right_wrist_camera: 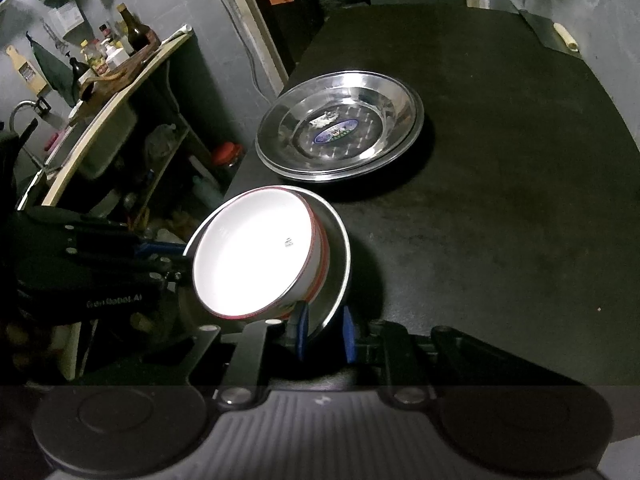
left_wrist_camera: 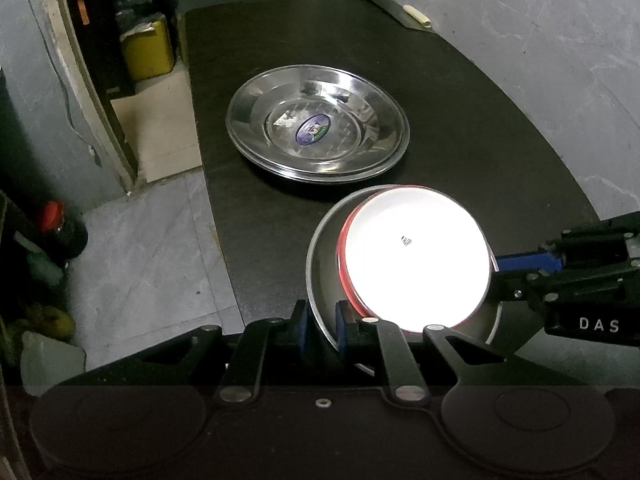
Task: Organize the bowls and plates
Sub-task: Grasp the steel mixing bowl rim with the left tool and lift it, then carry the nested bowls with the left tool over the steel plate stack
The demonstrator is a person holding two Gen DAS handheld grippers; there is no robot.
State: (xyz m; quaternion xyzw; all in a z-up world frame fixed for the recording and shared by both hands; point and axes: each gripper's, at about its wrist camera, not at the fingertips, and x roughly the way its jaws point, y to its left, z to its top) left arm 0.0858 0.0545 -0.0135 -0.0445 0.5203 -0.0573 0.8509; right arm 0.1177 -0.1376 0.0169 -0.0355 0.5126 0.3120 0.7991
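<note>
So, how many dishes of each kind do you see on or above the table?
Steel plates, stacked (two rims show): 2
Steel bowl: 1
White bowl, red rim, inside the steel one: 1
Total: 4
</note>
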